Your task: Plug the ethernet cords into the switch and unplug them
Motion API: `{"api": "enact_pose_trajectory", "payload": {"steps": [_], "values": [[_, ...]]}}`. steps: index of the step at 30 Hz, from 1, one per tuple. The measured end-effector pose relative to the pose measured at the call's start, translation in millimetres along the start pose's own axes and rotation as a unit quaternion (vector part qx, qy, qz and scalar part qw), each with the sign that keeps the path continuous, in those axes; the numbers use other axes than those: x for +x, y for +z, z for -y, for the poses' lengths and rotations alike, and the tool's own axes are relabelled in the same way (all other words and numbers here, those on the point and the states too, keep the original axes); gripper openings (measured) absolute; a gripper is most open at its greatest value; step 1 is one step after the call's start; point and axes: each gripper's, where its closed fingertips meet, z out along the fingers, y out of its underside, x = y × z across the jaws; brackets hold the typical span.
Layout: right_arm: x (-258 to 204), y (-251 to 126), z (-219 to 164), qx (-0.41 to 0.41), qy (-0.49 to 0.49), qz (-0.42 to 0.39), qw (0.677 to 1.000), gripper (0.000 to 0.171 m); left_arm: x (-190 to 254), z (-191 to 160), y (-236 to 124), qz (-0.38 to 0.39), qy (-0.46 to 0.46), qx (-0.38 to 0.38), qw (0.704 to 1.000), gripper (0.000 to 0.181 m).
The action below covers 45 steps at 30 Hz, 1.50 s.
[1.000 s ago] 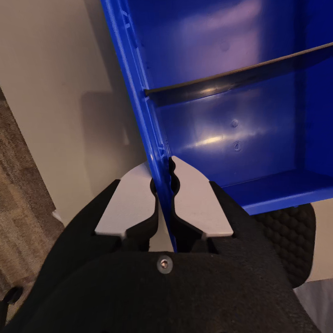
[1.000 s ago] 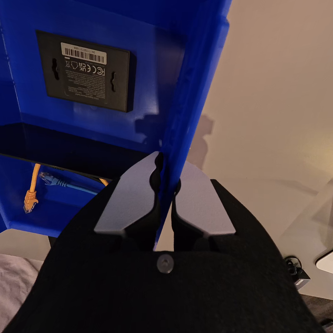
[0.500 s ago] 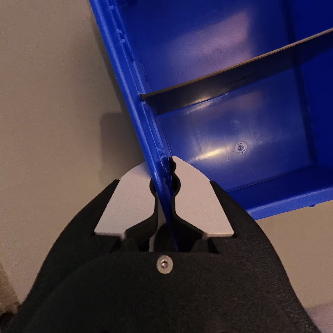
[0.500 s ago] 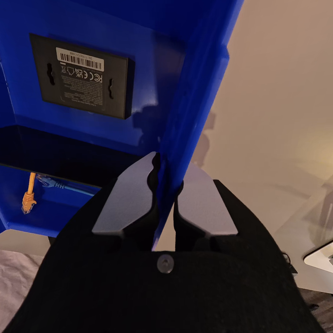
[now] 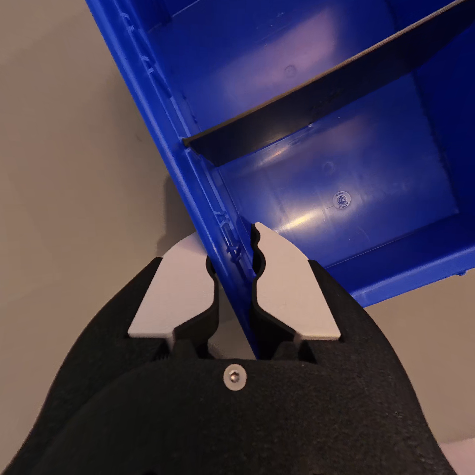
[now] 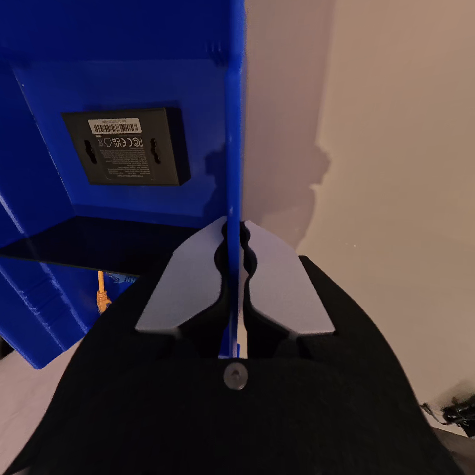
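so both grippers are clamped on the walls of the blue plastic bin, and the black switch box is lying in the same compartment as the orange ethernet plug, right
Not quite. The right wrist view shows the black switch box in the compartment beyond the dark divider, while the orange ethernet plug lies in the nearer one. The rest holds: the left gripper and the right gripper are each clamped on a wall of the blue plastic bin.

A: Left gripper (image 5: 232, 248): black textured body, pale grey fingers (image 5: 288, 282), wavy black pads.
B: Right gripper (image 6: 234, 246) alike; silver hex screw (image 6: 235, 377) at centre.
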Motion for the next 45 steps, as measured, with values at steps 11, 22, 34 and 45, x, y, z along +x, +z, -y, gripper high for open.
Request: {"api": "enact_pose_trajectory", "payload": {"steps": [11,22,34,45], "values": [[-10.2,7.9,5.8,-0.03,-0.016,0.013,0.999,0.005,25.2,12.9,-5.0,-0.05,0.015,0.057,0.997,0.047],[26.1,-19.7,5.2,-0.02,0.03,0.015,0.999,0.005,-3.2,4.6,-86.8,-0.032,0.024,0.191,0.981,0.069],[-33.5,-141.8,23.2,-0.031,0.015,-0.061,0.998,0.005,-78.4,-49.7,-123.6,-0.005,-0.058,0.229,0.972,0.067],[-290.7,-136.2,89.3,-0.022,-0.136,-0.008,0.99,0.005,-136.0,-108.0,-147.4,0.031,-0.106,0.248,0.962,0.066]]}}
